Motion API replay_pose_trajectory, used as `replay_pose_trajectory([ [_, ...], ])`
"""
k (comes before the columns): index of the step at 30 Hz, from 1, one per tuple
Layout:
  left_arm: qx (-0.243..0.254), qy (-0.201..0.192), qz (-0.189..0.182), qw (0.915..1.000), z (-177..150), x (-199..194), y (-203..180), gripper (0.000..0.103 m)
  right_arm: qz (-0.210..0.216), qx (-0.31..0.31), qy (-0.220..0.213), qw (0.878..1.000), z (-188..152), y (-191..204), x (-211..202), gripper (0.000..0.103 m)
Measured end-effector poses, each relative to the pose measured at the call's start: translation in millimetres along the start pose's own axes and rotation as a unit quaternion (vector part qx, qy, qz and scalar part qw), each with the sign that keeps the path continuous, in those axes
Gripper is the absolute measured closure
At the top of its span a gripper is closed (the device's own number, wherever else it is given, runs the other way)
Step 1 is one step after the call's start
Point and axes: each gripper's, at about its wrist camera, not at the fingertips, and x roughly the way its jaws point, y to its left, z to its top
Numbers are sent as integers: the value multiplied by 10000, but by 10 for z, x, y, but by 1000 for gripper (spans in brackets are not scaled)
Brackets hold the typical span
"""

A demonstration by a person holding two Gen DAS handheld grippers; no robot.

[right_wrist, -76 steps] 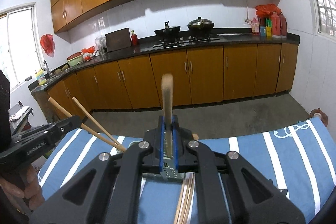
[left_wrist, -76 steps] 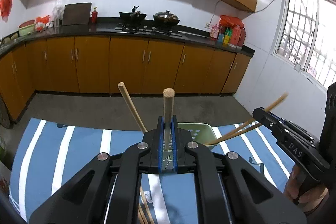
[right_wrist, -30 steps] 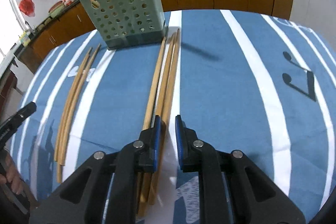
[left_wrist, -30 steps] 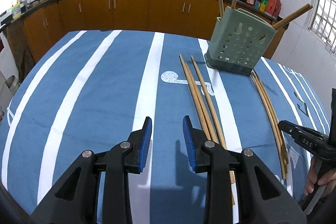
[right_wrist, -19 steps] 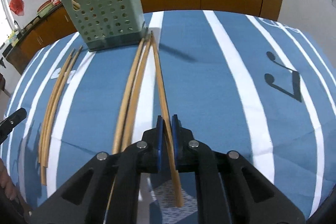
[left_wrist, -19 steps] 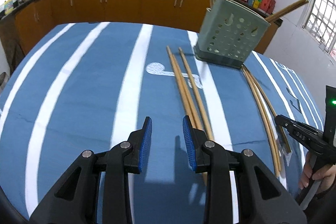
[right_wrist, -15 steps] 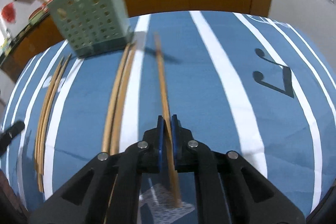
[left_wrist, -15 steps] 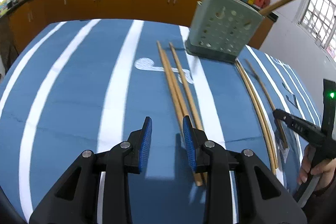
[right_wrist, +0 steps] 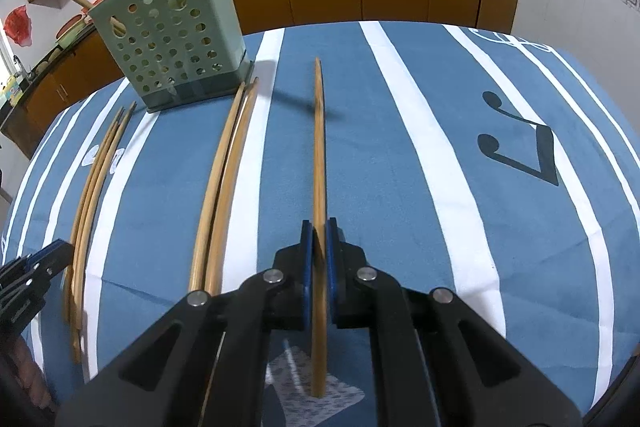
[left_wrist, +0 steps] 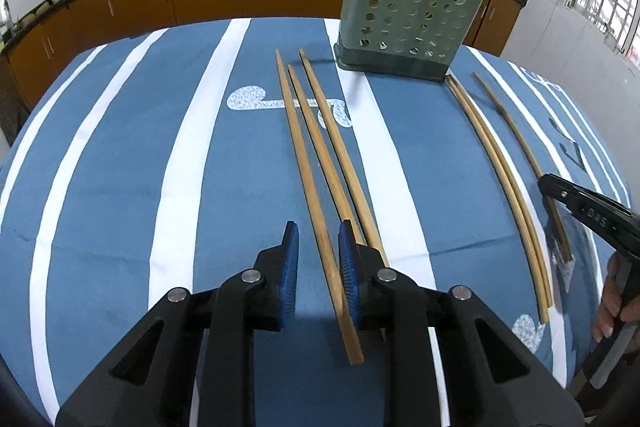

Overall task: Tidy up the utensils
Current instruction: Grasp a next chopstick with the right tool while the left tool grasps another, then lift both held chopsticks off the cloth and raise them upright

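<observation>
- Bamboo chopstick (right_wrist: 319,163) clenched edge-on in my right claw (right_wrist: 319,247), its far tip raised off the striped worktop (right_wrist: 400,147) and aimed past the green holder (right_wrist: 172,55); gripped near its back end, it could pivot between the pads or slip out as I swing it toward the holder, I judge.
- Four chopsticks already stand in the holder, and a clumsy entry might knock them or nudge the light holder along the cloth.
- My left claw (left_wrist: 319,269) is released, jaws parted around the leftmost stick of a trio (left_wrist: 320,163) lying on the worktop; the right pad sits close to the middle stick, so closing here could pinch two at once or scissor them apart.
- A curved pair (right_wrist: 224,187) lies just left of my held stick, its far tips near the holder's base.
- Holder stands at the far edge, well ahead of both claws.
</observation>
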Motion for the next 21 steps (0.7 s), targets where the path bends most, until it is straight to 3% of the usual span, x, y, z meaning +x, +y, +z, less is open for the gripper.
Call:
replay_pose_trajectory([
  [3,89,-32,151,9998,43,44,-56,83,-2,-28,-20,10000,-15,25,-5,93],
  [7,168,-94,365,9991,95,99,-70,94,7,-80,-36,10000,-10,39,-1,94],
  [15,-245,-81,622,9977,204,115,430,96,5,-84,-90,9999,97,18,67,95],
  [21,-544,-185,138,9982,219,119,689,95,-137,-36,-208,9997,162,-45,126,95],
])
